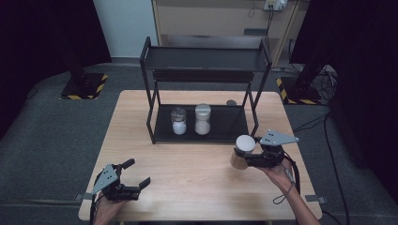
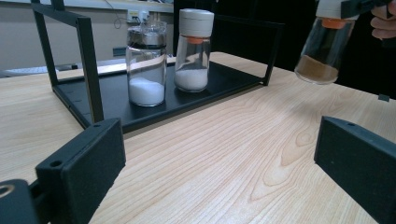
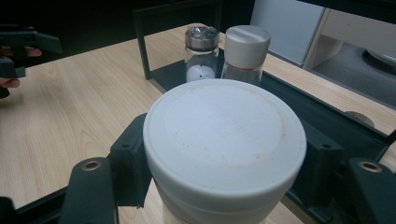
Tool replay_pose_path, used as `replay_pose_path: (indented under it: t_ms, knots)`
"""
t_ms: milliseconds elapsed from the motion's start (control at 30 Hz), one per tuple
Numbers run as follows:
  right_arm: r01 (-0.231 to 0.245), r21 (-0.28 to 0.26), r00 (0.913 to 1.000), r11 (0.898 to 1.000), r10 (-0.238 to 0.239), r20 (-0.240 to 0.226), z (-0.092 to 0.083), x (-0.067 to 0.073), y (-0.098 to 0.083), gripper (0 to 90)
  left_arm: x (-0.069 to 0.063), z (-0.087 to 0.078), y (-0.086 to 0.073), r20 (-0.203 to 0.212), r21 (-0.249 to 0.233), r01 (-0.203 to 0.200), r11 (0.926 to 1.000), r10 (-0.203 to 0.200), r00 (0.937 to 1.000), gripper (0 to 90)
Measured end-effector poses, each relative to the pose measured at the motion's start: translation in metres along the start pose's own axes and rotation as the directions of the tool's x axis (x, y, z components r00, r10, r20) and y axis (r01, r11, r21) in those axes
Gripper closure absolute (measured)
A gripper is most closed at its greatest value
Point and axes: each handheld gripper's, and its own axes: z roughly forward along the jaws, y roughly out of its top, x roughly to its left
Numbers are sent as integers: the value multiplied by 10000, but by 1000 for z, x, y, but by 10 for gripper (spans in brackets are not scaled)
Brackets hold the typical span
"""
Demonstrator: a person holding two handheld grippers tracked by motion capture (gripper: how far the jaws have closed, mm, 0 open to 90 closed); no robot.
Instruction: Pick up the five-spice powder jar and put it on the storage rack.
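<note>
Jar of brown powder (image 1: 240, 154) first, since that's the action: it's off the counter (image 1: 197, 187), tilted, held just in front of the black rack's (image 1: 205, 61) right front leg. Now biggest to smallest. The counter carries the rack at its far middle. On the rack's bottom shelf stand two jars of white powder: a white-lidded jar (image 1: 202, 119) and, touching or nearly touching it on the left, a metal-capped jar (image 1: 178, 121). The right tongs (image 1: 246, 158) are clamped on the brown jar just under its white lid (image 3: 224, 140), one jaw on each side. The left tongs (image 1: 136, 174) sit well in front of the rack's left corner, jaws spread wide, nothing between them.
</note>
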Motion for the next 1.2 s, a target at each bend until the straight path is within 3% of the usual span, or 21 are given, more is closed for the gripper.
replay_pose_path:
  t_ms: [500, 1200]
  knots:
    - [-76, 42, 10000, 10000, 76, -47, 23, -7, 27, 340, 1, 0, 0, 57, 9, 59, 10000, -59, 10000, 7]
    - [-451, 12, 9939, 9990, 448, 1012, 51, -21, 62, 340, 2, 0, -1, 146, 39, 143, 9999, -143, 9998, 7]
